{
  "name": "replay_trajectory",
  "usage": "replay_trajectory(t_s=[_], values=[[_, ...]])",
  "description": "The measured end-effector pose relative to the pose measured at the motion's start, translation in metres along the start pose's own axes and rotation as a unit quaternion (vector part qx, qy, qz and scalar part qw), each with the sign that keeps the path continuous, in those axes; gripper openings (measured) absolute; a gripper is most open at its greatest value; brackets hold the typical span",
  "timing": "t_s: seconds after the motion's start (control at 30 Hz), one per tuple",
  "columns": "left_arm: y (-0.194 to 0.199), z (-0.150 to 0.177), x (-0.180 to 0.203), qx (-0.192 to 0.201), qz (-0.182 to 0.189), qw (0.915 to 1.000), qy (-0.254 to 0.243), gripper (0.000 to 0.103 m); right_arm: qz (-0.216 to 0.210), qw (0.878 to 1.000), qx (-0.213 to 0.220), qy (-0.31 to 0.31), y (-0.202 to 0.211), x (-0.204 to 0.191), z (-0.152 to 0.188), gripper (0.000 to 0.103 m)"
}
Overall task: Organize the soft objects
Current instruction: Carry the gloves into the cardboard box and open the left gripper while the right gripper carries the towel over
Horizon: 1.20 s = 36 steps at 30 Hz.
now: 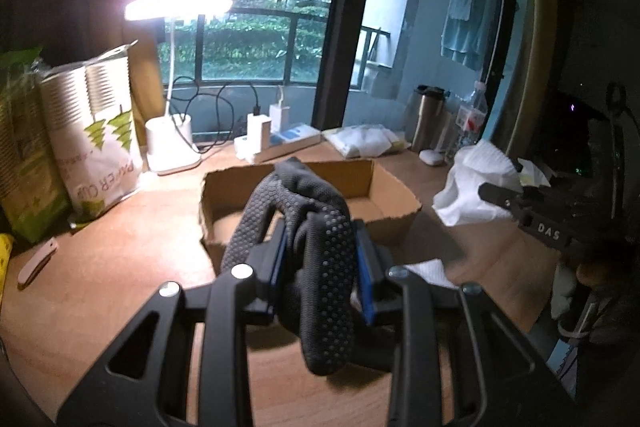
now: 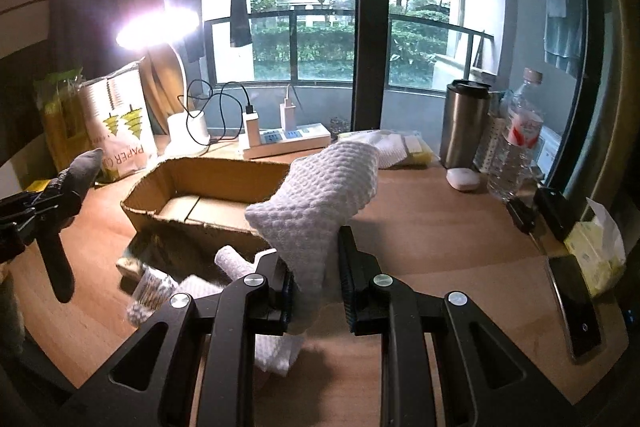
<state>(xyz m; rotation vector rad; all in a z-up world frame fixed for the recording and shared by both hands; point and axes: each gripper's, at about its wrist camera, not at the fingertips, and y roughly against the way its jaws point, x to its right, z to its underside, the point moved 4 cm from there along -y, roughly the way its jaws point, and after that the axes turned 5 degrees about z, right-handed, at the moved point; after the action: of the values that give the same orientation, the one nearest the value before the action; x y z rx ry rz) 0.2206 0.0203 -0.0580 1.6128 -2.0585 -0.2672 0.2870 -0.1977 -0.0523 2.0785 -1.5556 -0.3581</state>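
Observation:
My left gripper [image 1: 320, 267] is shut on a dark grey dotted cloth [image 1: 320, 247], which hangs above the desk in front of an open cardboard box [image 1: 392, 195]. My right gripper [image 2: 316, 279] is shut on a white textured cloth [image 2: 320, 195], lifted above the desk to the right of the same box [image 2: 160, 195]. In the right wrist view the left gripper [image 2: 52, 203] shows at the left edge with the grey cloth [image 2: 86, 163]. In the left wrist view the right gripper [image 1: 516, 203] shows at the right with the white cloth [image 1: 472, 187].
A lit desk lamp [image 1: 172, 143], a paper cup bag [image 1: 104, 147] and a power strip [image 2: 288, 139] stand behind the box. A steel tumbler [image 2: 464, 123], water bottle [image 2: 516, 139] and tissue pack [image 2: 596, 251] are to the right. More white cloths [image 2: 160, 291] lie before the box.

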Motion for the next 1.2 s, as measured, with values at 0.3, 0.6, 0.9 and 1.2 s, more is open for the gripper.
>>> replay_trajectory(t_s=[0.3,0.6,0.9,1.2], values=[[-0.033,-0.025,0.008,0.007,0.010,0.9999,-0.007,0.031,-0.026,1.000,-0.008,0.000,-0.031,-0.001,-0.016,0.021],[-0.080,-0.046,0.016,-0.002,0.015,0.9999,-0.005,0.031,-0.055,0.998,-0.009,-0.008,-0.062,0.004,-0.031,0.021],[-0.129,-0.052,0.027,-0.020,0.020,0.9996,0.001,0.031,-0.072,0.997,-0.011,-0.024,-0.080,0.021,-0.032,0.021],[-0.192,-0.040,0.027,-0.087,0.027,0.9953,0.033,0.035,-0.071,0.997,-0.015,-0.032,-0.088,0.037,-0.030,0.021]])
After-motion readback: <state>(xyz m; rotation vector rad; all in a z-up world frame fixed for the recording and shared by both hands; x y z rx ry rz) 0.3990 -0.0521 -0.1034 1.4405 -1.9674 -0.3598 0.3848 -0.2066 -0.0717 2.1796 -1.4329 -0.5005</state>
